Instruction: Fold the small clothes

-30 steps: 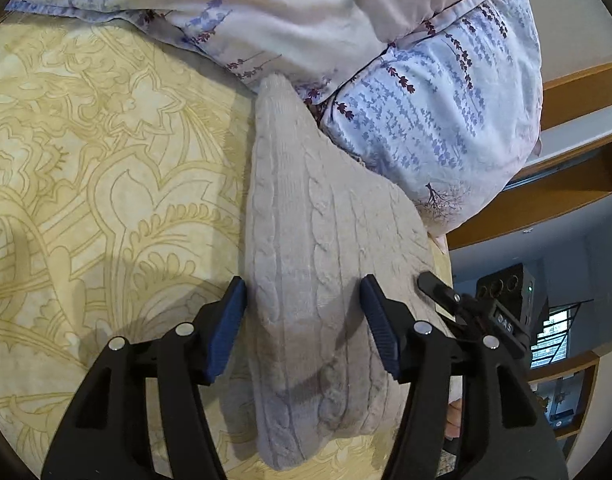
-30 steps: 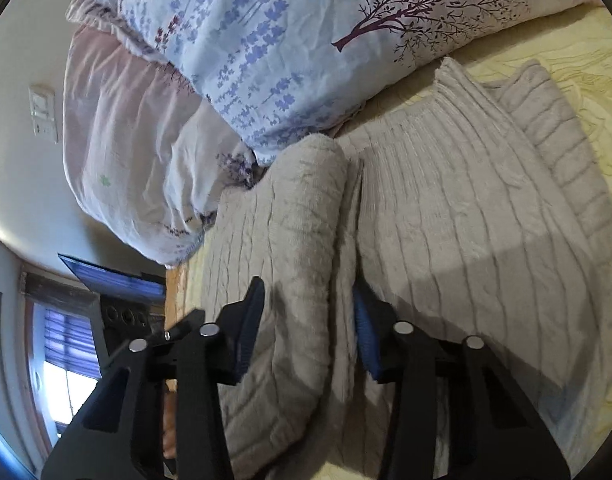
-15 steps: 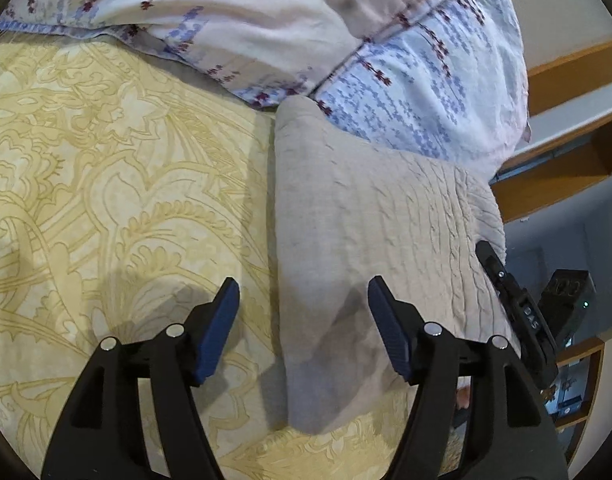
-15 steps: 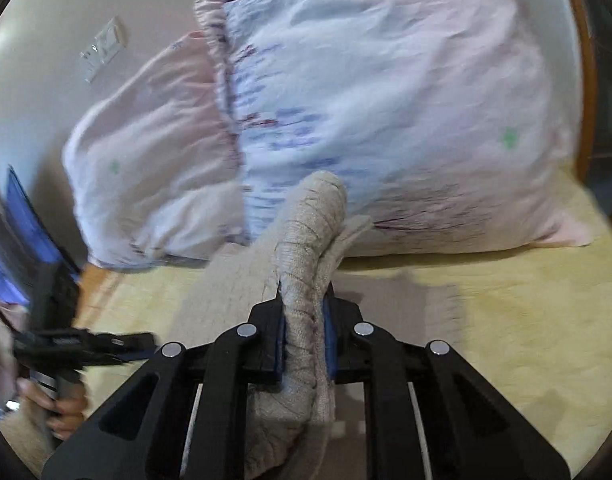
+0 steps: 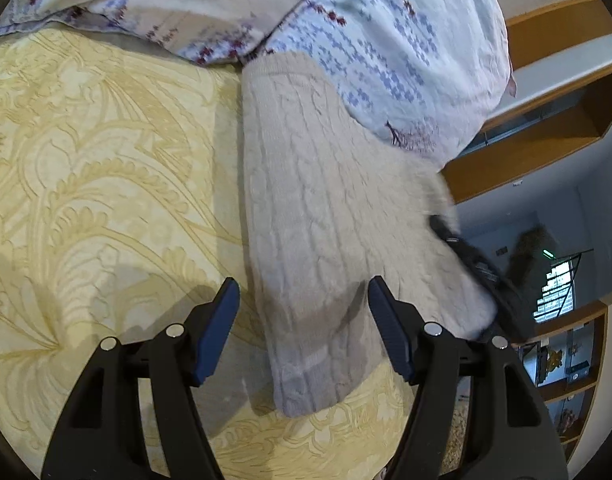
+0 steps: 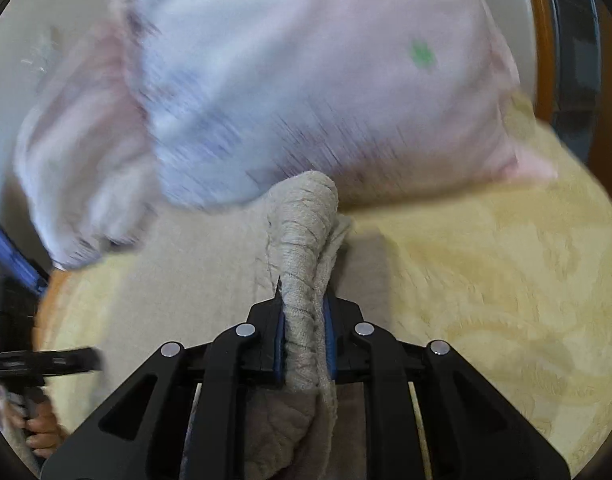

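Observation:
A beige cable-knit sweater (image 5: 322, 216) lies folded on the yellow patterned bedspread (image 5: 97, 184), its far end against the pillows. My left gripper (image 5: 303, 320) is open, its jaws straddling the sweater's near left edge just above it. My right gripper (image 6: 303, 332) is shut on a bunched fold of the sweater (image 6: 301, 240), held up off the bed. The right gripper also shows in the left wrist view (image 5: 478, 268) at the sweater's right edge.
Floral pillows (image 5: 386, 40) lie behind the sweater, blurred in the right wrist view (image 6: 285, 80). A wooden headboard shelf (image 5: 546, 120) is at the right. The bedspread (image 6: 506, 280) stretches to the right of the held fold.
My right gripper closed on the sweater's edge and lifted it, swinging its view toward the pillows. The sweater now lies doubled over. My left gripper stayed open and shifted slightly.

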### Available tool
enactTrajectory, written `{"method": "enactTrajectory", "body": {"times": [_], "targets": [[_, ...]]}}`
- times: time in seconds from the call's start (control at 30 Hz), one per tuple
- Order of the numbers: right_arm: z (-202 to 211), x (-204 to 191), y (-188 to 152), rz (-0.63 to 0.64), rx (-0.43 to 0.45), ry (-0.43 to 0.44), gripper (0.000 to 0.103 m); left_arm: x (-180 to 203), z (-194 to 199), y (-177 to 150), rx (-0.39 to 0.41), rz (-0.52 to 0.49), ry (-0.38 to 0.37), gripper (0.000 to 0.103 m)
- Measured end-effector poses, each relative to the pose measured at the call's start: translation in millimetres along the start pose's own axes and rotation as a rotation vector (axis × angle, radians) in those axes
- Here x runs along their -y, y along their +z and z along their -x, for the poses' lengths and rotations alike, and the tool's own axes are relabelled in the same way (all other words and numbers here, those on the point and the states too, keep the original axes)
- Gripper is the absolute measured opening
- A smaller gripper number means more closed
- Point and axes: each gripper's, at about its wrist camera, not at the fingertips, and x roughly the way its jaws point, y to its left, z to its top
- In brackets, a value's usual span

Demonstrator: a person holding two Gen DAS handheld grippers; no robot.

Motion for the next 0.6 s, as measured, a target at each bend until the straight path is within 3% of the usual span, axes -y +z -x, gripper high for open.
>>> {"method": "enactTrajectory", "body": {"times": [0.07,0.13,0.23,0.4,0.6], "targets": [[-2.9,13.6,-4.9,-0.053,-0.023,0.005,0.026,1.3,-2.4,-4.1,-0.016,0.002,-0.002,0.066],[15.0,23.4,-5.4,-0.101,0.015,-0.002,0.036,2.4,-2.2,-7.6,-0.019,-0.001,-0.01,0.066],[45.3,32.4,-8.5,-0.133,0.064,0.035,0.044,3.6,1.3,-12.5,-0.015,-0.003,-0.025,0.066],[73.9,34.7,-30.1,-0.155,0.052,0.15,0.045,7.6,4.2,-22.3,-0.016,-0.015,-0.043,0.066],[79.7,26.9,-50.2,-0.153,0.006,0.225,0.045,9.6,2.0,-31.0,-0.026,-0.009,-0.046,0.065]]}}
